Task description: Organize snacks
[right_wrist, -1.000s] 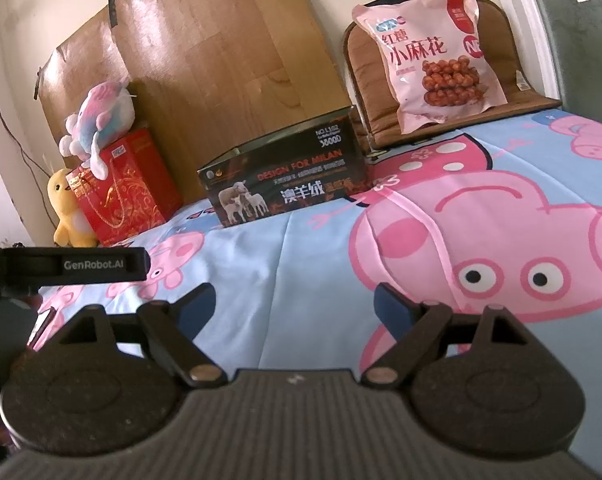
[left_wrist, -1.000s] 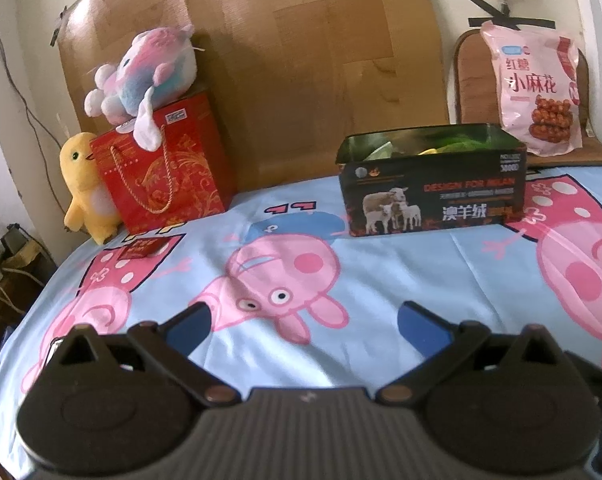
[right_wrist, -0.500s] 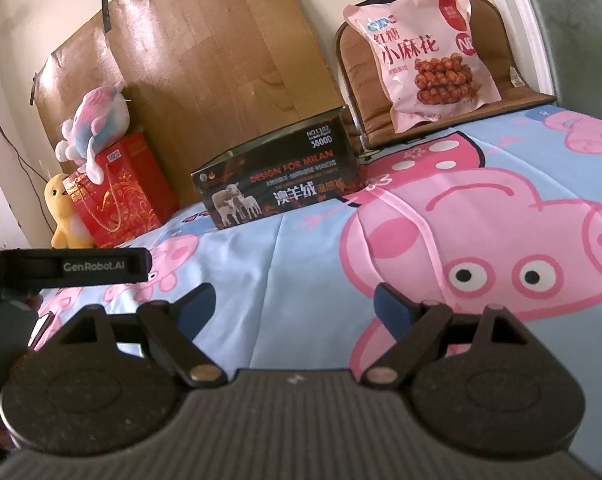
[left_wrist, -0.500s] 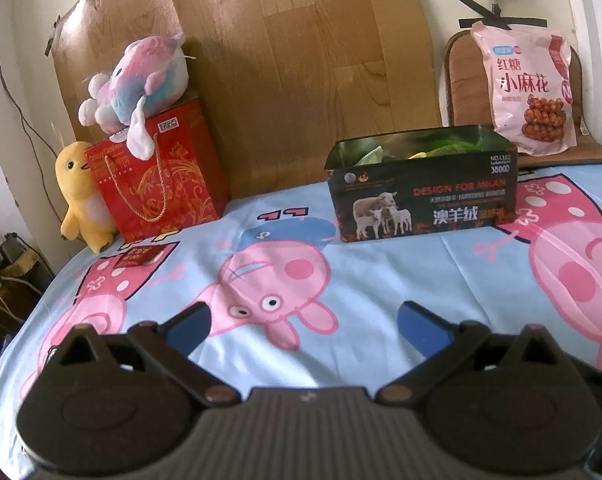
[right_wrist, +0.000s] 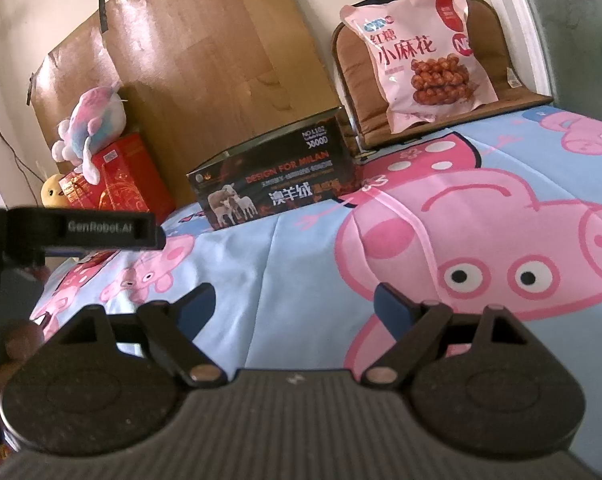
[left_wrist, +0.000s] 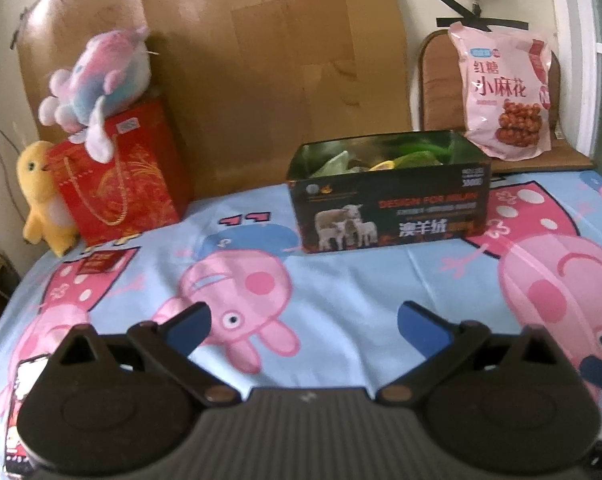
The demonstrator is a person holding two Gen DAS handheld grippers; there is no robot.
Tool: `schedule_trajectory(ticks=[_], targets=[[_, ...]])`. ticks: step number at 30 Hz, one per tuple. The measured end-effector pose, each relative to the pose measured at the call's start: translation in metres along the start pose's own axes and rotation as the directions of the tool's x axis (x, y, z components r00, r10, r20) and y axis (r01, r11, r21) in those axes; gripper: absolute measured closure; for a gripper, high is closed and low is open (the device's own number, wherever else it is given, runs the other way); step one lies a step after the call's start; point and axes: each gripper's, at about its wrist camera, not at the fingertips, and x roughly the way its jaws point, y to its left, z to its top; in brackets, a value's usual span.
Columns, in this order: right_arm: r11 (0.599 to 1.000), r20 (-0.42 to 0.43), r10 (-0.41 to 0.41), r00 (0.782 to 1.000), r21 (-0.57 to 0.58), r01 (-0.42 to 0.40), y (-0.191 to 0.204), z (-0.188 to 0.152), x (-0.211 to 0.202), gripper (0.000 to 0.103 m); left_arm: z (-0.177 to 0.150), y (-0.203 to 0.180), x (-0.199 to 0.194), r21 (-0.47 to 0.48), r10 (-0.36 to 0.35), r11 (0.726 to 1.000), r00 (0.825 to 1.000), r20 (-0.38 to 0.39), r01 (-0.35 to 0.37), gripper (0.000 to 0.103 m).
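Fingers (left_wrist: 189,326) spread, empty; snack tin (left_wrist: 389,208) well ahead

Left gripper (left_wrist: 303,326) hovering wide open, lower frame; dark tin (left_wrist: 389,192) sitting center, pink snack bag (left_wrist: 503,92) leaning upper right.

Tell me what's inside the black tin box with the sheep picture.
The open black rectangular tin box holds green and yellow wrapped packets, seen in the left wrist view. Its walls hide whatever lies deeper, and the print is too blurred to identify them. The right wrist view shows only its outside.
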Motion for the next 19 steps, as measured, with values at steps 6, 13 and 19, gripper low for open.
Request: schedule_trajectory(ticks=[6,13,19], targets=[[1.000,0.006,-0.005,1.000,-0.007,0.005,0.002,0.000,-0.001,0.015,0.010,-0.003,0.009,0.000,-0.028,1.000,0.999,-0.024,0.028,0.000],[1.000,0.011,-0.014,1.000,-0.002,0.014,0.000,0.002,-0.002,0.015,0.015,-0.006,0.015,-0.009,-0.070,0.998,0.997,-0.039,0.070,0.000],[1.000,0.023,-0.021,1.000,-0.022,0.022,0.001,0.004,-0.003,0.015,0.015,-0.005,0.018,-0.012,-0.101,0.995,0.994,-0.032,0.101,0.000]])
